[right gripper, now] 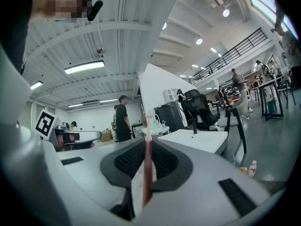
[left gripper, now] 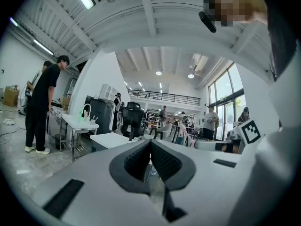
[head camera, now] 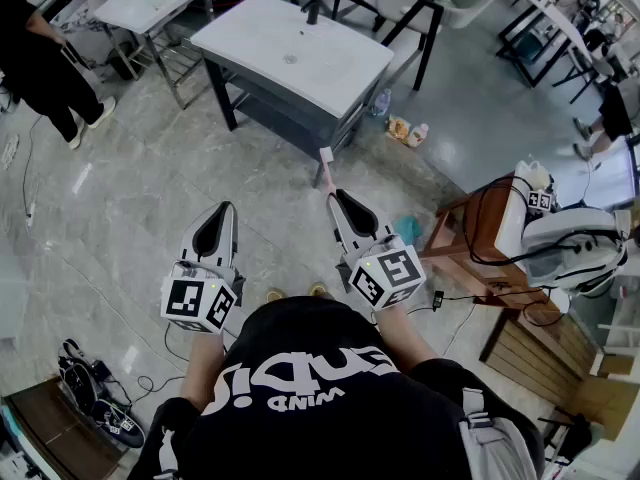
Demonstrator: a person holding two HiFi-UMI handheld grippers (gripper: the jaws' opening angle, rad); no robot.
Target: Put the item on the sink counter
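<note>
Right gripper [head camera: 336, 200] pinches one pink stick [right gripper: 147, 168].

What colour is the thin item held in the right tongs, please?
The item is pinkish red, shown best in the right gripper view.

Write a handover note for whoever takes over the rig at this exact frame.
Left gripper: shut, nothing between its jaws.
Right gripper: shut on the pink stick, which pokes out past its tips.
Sink counter: ahead of both grippers, not yet reached.
Done: the stick is in the grip.
Left: carry it to the counter, lay it on the white top, open the right gripper.
</note>
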